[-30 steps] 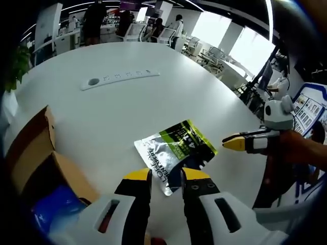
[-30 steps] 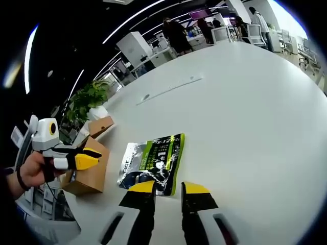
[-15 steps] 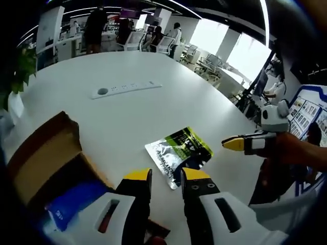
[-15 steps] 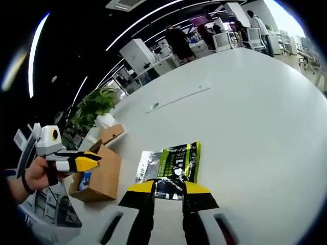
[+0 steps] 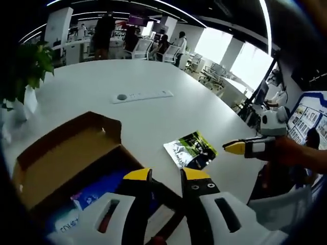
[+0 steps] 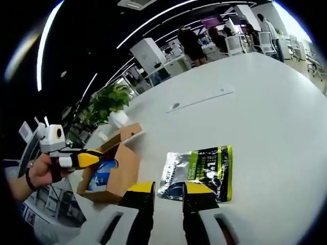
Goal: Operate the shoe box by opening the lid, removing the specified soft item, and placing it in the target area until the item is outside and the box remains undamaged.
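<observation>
Yellow-tipped jaws of the left gripper [image 5: 166,175] and right gripper [image 6: 169,188] stood slightly parted, gripping nothing. Both hovered above the white table [image 5: 153,117], apparently clear of the job. Between them lay the soft packet [image 6: 198,171], outside the open shoe box [image 5: 66,158] near the table's edge.

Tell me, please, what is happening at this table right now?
A person holds a gripper in each hand over a white table. The cardboard box stands open, with blue items inside. A green and silver pouch lies flat on the table beside it. Neither the left gripper nor the right gripper holds anything.
</observation>
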A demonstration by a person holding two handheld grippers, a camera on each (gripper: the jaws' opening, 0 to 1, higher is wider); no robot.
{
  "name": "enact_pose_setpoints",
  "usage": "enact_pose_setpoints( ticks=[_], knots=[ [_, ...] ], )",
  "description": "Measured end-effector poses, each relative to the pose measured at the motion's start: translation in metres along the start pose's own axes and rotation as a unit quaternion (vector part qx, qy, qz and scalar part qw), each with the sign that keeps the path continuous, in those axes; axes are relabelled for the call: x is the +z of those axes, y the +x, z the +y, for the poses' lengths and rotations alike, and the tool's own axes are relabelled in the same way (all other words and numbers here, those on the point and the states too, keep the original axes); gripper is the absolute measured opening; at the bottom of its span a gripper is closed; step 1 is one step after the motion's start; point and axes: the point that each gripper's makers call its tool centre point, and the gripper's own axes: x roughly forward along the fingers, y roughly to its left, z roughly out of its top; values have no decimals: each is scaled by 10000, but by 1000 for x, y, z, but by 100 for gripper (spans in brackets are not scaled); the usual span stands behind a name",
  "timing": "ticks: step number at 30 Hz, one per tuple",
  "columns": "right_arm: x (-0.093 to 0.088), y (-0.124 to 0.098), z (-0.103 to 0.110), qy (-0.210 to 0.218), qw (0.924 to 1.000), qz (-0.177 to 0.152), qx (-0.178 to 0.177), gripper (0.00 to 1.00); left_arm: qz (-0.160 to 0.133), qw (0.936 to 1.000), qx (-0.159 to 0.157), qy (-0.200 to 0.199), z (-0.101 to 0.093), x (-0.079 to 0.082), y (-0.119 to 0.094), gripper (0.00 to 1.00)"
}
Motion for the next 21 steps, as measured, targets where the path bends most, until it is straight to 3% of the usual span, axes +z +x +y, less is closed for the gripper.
enact_pose_setpoints(
  ticks=[14,21],
  knots=[
    [1,15,55,-306,9991,44,298,18,-230,9992,233,-239,49,-11,-46,23],
    [-2,23,81,-485,9975,162,487,22,-327,9986,276,-322,58,-18,-69,25]
  ],
)
